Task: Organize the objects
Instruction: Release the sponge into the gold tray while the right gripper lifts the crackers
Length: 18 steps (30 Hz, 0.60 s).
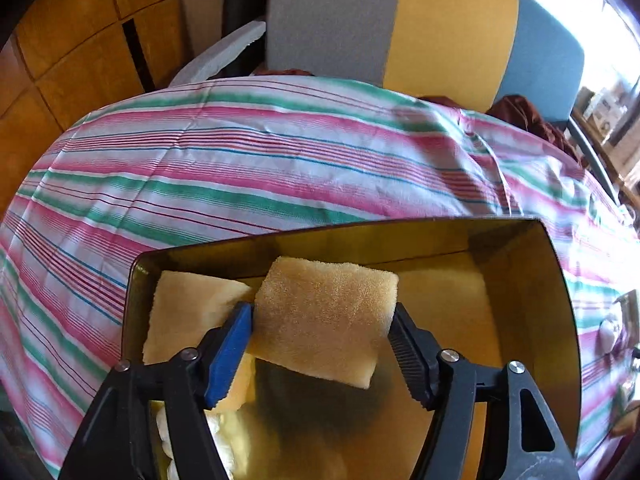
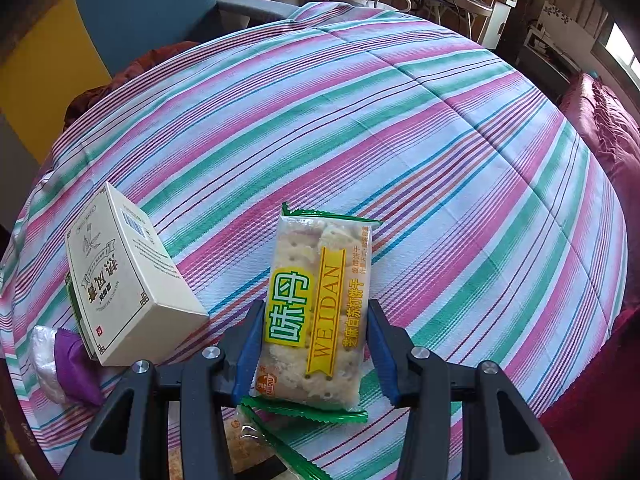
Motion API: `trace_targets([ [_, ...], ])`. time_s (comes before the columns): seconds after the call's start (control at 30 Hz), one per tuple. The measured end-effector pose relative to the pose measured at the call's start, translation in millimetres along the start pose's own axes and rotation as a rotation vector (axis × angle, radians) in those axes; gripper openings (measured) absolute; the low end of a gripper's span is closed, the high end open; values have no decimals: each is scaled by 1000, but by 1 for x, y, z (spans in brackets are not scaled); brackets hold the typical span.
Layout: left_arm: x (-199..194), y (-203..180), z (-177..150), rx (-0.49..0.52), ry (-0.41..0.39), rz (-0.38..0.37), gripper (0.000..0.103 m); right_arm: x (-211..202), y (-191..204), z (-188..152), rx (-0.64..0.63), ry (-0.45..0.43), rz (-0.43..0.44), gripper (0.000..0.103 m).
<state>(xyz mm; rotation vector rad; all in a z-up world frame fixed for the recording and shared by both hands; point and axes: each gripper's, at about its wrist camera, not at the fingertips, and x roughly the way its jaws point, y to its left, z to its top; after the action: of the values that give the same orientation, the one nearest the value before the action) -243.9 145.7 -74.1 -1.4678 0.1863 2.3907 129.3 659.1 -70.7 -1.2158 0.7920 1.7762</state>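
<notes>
In the left wrist view my left gripper (image 1: 322,338) is shut on a tan sponge-like block (image 1: 324,316) and holds it over a shiny gold tin box (image 1: 560,304). A second tan block (image 1: 188,312) lies inside the tin at the left. In the right wrist view my right gripper (image 2: 316,344) is shut on a WEIDAN cracker packet (image 2: 318,312) with green ends, held above the striped cloth. Another cracker packet (image 2: 264,444) lies below it near the bottom edge.
A cream carton (image 2: 128,276) lies on its side at the left of the striped tablecloth (image 2: 440,184), with a purple and clear wrapped item (image 2: 64,364) beside it. Chairs (image 1: 452,32) stand beyond the table. A red sofa (image 2: 604,132) is at the right.
</notes>
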Motion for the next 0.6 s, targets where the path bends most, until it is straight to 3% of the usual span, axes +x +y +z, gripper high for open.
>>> trace_targets([
  [0.1,-11,2,-4,0,-33,-7,80,-1,-2,0,-2,-1,-1,49],
  [0.2,-28,0,-9,16,-75,12,80,-4,-5,1,8,-4,6,49],
  [0.27,-53,-3,-19,34,-145,23,80,-8,-9,1,20,-20,8,49],
  [0.47,-136,-13,-78,84,-336,76,83,-28,-18,3,43,-98,32,49],
  [0.6,-161,-11,-107,79,-369,70,84,-48,-22,0,47,-164,67,49],
])
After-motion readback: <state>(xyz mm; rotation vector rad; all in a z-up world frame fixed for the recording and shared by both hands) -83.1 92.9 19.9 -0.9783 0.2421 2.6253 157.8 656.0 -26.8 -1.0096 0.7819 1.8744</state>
